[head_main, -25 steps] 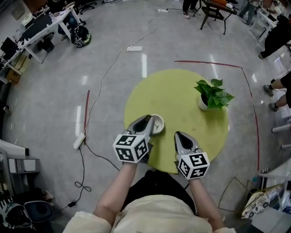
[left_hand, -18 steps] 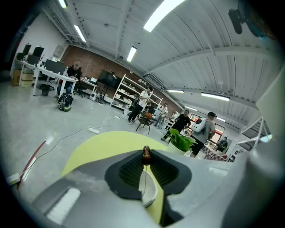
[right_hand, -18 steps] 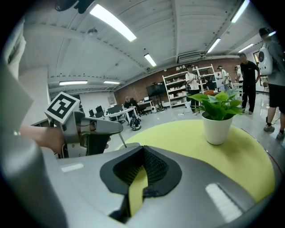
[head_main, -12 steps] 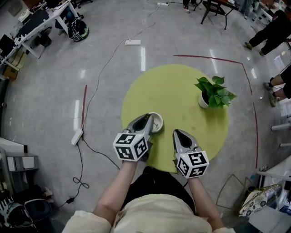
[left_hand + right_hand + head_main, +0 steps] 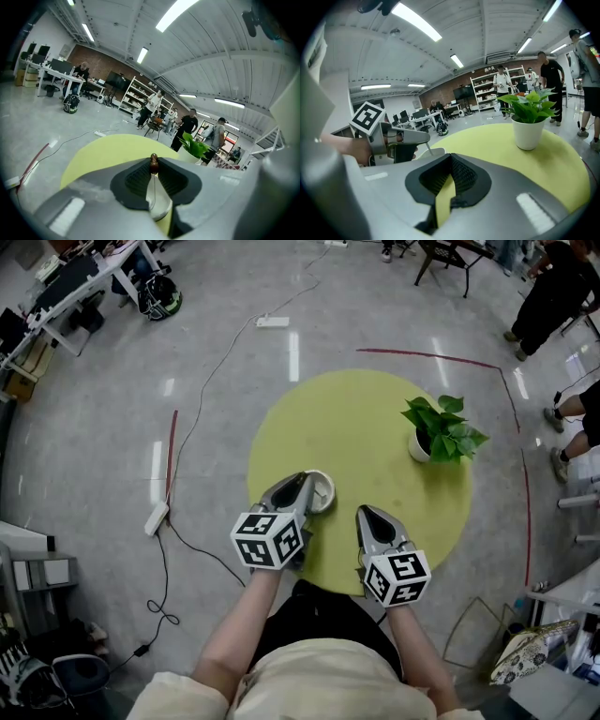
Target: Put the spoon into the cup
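Spoon (image 5: pixel 153 186) (just one) in left gripper (image 5: pixel 153 165), one cup (image 5: pixel 324 489) beneath, one plant (image 5: pixel 442 432)

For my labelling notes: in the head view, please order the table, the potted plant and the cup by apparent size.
1. table
2. potted plant
3. cup, though the left gripper hides part of it

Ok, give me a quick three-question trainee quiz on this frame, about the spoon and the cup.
1. Which gripper grips the spoon?
2. True or false: the right gripper is holding the cup.
3. The cup stands: A) on the floor; B) on the yellow table, at the left gripper's tip; C) on a chair.
Key: 1 left gripper; 2 false; 3 B.
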Demonstrator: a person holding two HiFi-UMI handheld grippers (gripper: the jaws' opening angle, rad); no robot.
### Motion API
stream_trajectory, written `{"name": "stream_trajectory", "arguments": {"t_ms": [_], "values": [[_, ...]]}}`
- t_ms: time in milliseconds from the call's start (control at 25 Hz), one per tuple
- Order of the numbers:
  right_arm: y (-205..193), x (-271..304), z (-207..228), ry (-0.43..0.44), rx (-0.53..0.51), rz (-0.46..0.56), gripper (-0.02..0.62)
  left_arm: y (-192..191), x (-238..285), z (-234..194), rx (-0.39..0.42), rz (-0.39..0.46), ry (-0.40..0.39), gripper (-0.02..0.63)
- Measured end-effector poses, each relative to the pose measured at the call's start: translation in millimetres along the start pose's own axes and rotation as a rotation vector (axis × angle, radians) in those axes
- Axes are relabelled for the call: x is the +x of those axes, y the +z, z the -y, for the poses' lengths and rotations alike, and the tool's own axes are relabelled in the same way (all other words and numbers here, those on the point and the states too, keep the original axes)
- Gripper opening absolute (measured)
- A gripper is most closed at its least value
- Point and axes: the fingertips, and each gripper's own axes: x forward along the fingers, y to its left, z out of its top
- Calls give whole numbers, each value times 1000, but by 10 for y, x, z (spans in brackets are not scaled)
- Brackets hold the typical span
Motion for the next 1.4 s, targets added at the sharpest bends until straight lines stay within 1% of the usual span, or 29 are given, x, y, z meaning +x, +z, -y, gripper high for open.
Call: {"name": "stream_trajectory", "arguments": {"t_ms": [520, 1160, 1400], "values": [[-7, 73, -3, 15, -5, -15, 2, -16, 5, -254, 38, -45, 82, 64], [-49, 40, -17, 12, 1, -20, 2, -99, 26, -381, 36, -80, 100, 95], [-73, -8, -7, 6, 7, -18, 2, -112, 57, -383, 43, -87, 98, 127]]}}
